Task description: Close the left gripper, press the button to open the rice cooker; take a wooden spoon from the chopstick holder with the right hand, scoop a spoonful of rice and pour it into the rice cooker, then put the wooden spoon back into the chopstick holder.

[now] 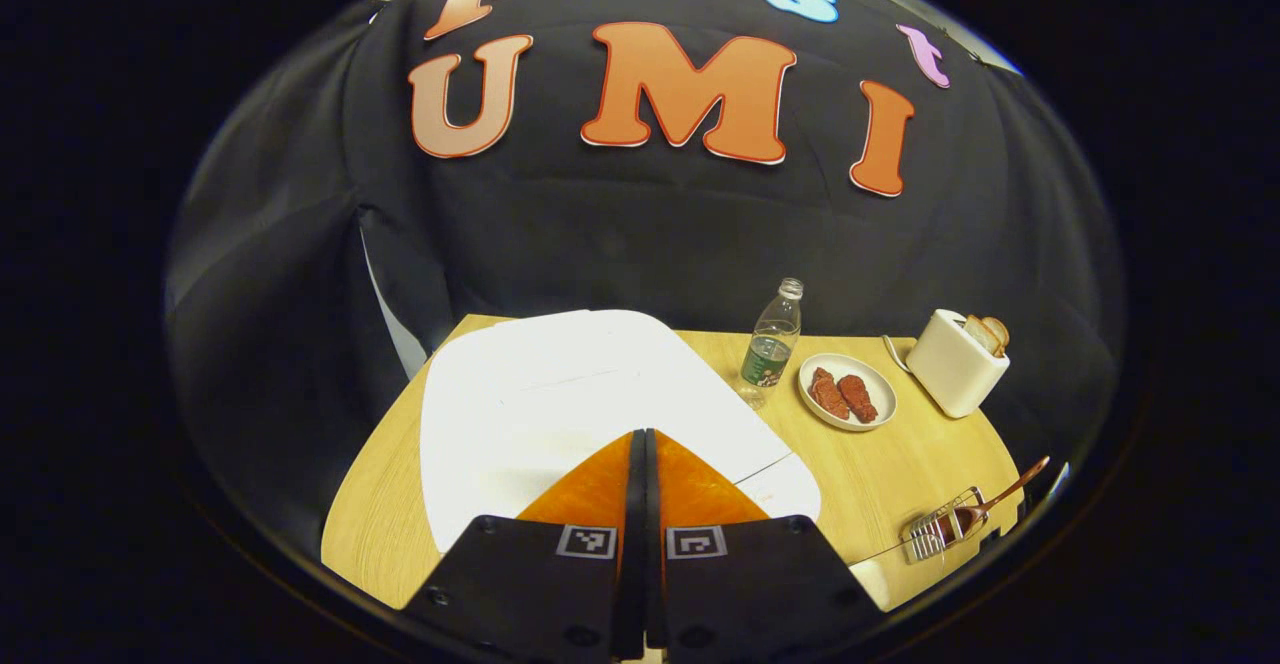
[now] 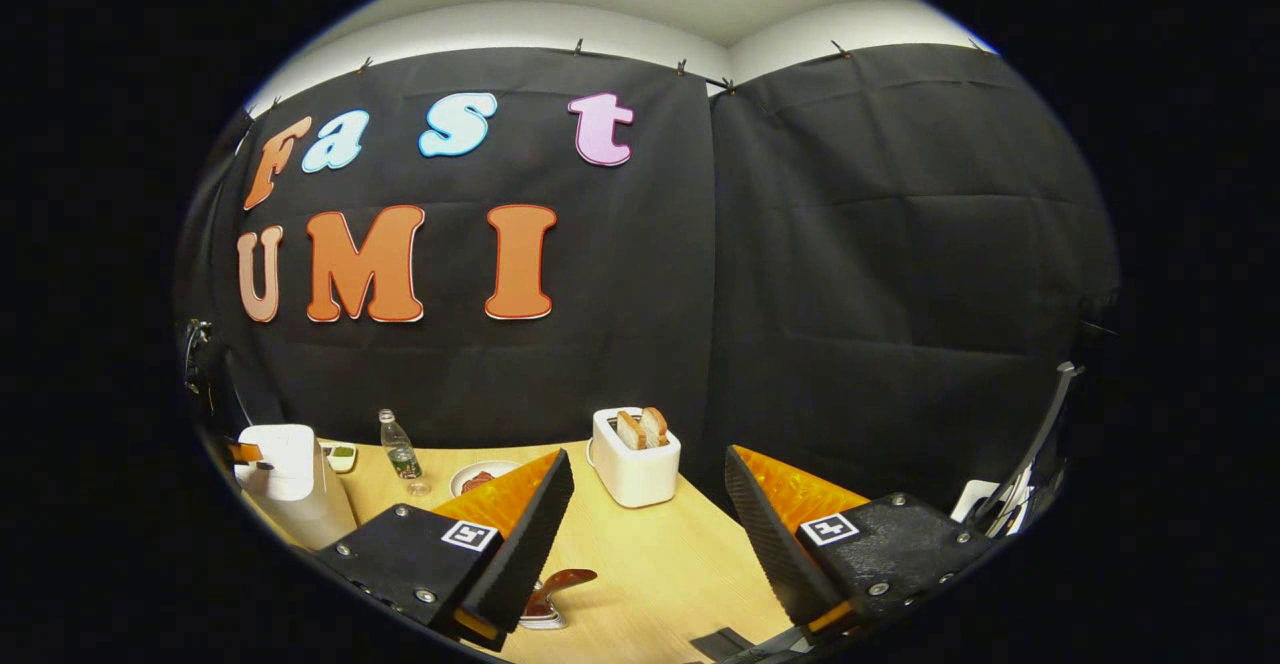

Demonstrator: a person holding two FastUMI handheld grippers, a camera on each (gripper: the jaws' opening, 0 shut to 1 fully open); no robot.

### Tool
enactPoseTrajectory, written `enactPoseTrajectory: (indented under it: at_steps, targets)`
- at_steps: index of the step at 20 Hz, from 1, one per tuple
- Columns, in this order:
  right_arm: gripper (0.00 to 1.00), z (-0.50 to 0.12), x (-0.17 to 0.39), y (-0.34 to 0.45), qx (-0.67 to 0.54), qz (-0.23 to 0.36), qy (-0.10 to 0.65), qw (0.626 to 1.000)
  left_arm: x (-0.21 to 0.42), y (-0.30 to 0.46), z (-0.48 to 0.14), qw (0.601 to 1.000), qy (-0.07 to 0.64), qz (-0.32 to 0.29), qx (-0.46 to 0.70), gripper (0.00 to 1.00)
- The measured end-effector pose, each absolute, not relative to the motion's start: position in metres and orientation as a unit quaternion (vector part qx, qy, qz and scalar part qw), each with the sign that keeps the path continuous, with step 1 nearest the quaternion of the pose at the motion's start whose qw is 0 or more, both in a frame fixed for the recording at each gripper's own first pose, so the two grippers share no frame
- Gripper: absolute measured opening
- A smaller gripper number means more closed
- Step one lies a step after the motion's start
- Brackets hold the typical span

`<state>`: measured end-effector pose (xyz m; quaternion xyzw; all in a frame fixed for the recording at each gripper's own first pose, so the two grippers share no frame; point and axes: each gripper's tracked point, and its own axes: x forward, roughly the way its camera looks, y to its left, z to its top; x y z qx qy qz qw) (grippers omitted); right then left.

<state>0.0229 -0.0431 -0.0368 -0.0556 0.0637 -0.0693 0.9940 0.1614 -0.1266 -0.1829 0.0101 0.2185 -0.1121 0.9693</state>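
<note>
The white rice cooker (image 1: pixel 560 394) lies right under my left gripper (image 1: pixel 645 436), lid down. The left gripper is shut with nothing between its fingers, and its tips hover over the lid's near part. In the right gripper view the rice cooker (image 2: pixel 295 489) stands at the far left of the table. A wooden spoon (image 1: pixel 1000 496) sticks out of the wire chopstick holder (image 1: pixel 935 532) at the table's front right. My right gripper (image 2: pixel 648 458) is open and empty, held above the table. The wooden spoon (image 2: pixel 560 584) sits just below its left finger.
On the wooden table (image 1: pixel 900 464) stand a clear bottle (image 1: pixel 772 344), a white plate (image 1: pixel 848 392) with red meat pieces and a white toaster (image 1: pixel 958 362) holding bread. From the right gripper view the toaster (image 2: pixel 635 456) is straight ahead, and a small dish (image 2: pixel 341 457) sits behind the cooker.
</note>
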Motion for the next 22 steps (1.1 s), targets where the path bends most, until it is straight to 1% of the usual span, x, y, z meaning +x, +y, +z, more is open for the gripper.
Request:
enactPoseTrajectory:
  at_steps: [4,6,7,11,14,17,22]
  targets:
    - [0.94,-0.039,0.021,-0.046,-0.046,-0.074,0.067,0.994,0.153,-0.123,-0.200,0.966,0.238,-0.102,0.008,0.05]
    - [0.94,-0.042,0.020,-0.047,-0.042,-0.073,0.070,0.994,0.153,-0.122,-0.201,0.966,0.235,-0.104,0.010,0.05]
    - [0.94,-0.044,0.021,-0.047,-0.039,-0.069,0.073,0.994,0.153,-0.123,-0.204,0.964,0.244,-0.103,0.002,0.05]
    - [0.94,-0.055,0.019,-0.040,-0.030,-0.051,0.082,0.995,0.153,-0.121,-0.196,0.967,0.235,-0.094,0.002,0.05]
    - [0.95,-0.064,0.019,-0.036,-0.019,-0.041,0.089,0.995,0.146,-0.120,-0.163,0.978,0.190,-0.080,0.031,0.05]
    - [0.94,-0.076,0.018,-0.037,0.002,-0.032,0.097,0.995,0.133,-0.113,-0.115,0.987,0.139,-0.061,0.059,0.05]
    - [0.95,-0.091,0.020,-0.032,0.058,-0.015,0.085,0.995,0.101,-0.116,-0.064,0.993,0.095,-0.064,0.033,0.05]
